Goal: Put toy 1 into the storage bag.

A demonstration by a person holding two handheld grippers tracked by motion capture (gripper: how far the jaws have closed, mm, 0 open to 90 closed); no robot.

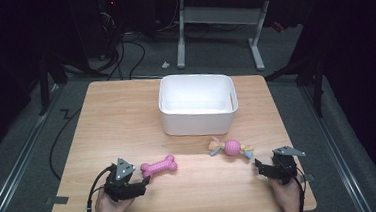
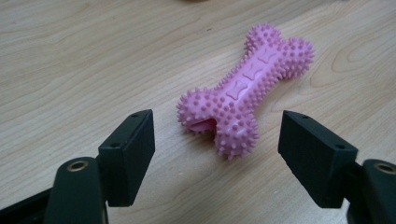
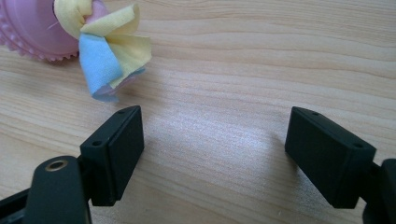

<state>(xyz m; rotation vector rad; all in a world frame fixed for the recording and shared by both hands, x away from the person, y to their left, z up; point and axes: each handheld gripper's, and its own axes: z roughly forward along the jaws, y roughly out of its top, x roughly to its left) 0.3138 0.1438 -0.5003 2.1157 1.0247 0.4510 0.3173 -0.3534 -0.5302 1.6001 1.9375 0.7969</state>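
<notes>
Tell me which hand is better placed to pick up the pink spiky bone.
Left. The left tongs stand open right at the near end of the pink bone; the right tongs sit across the table by the ball toy.

— Seen on the left gripper [image 1: 143,181]? 
— Black body, grey three-cornered plate on top, black cable looping off toward 7 o'clock. 
— And the right gripper [image 1: 256,167]? 
— Same black build, grey plate too. Up close: blocky black jaws, small screw holes, brass-ringed hole at 7 o'clock. 
— Sleeves? 
— Hard to tell; probably none.
</notes>
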